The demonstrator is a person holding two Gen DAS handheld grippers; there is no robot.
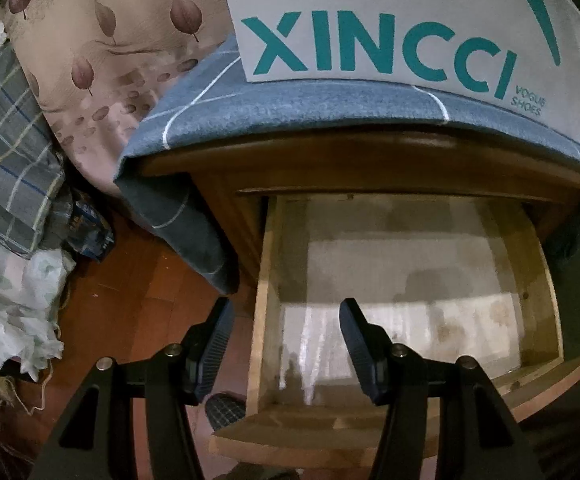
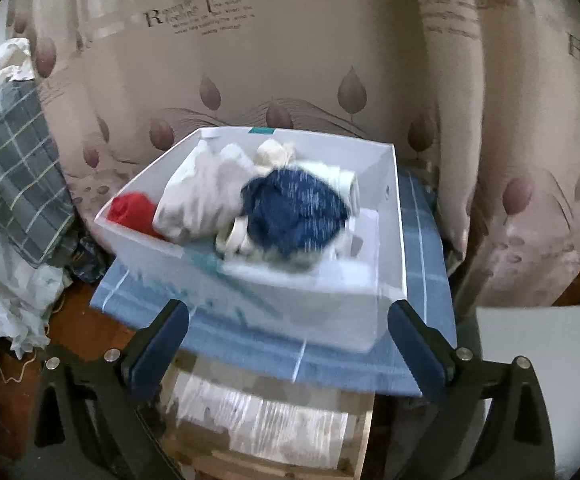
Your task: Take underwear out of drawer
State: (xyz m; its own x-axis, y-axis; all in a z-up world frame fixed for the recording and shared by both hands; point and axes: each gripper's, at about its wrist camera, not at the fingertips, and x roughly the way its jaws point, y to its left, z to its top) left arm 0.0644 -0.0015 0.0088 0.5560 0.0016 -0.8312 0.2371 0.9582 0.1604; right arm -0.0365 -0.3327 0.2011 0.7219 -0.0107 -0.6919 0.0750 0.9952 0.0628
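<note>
- Underwear [image 2: 295,216], a crumpled dark-blue bundle with no clear long axis, lies in the white box [image 2: 393,240] on the cloth-covered table, among pale garments and a red one [image 2: 134,210].
- Drawer [image 1: 389,280] is pulled out below, nothing in it.
- Right tool [image 2: 290,344]: jaws spread wide, holding nothing, short of the box.
- Left tool [image 1: 286,344]: half open, astride the drawer's side wall [image 1: 264,280] without gripping it.

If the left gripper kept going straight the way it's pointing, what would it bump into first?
Probably the open drawer. The left gripper points down into it, jaws apart and empty, astride its left side wall. That wall or the bare drawer bottom comes first; depth is unclear.
</note>
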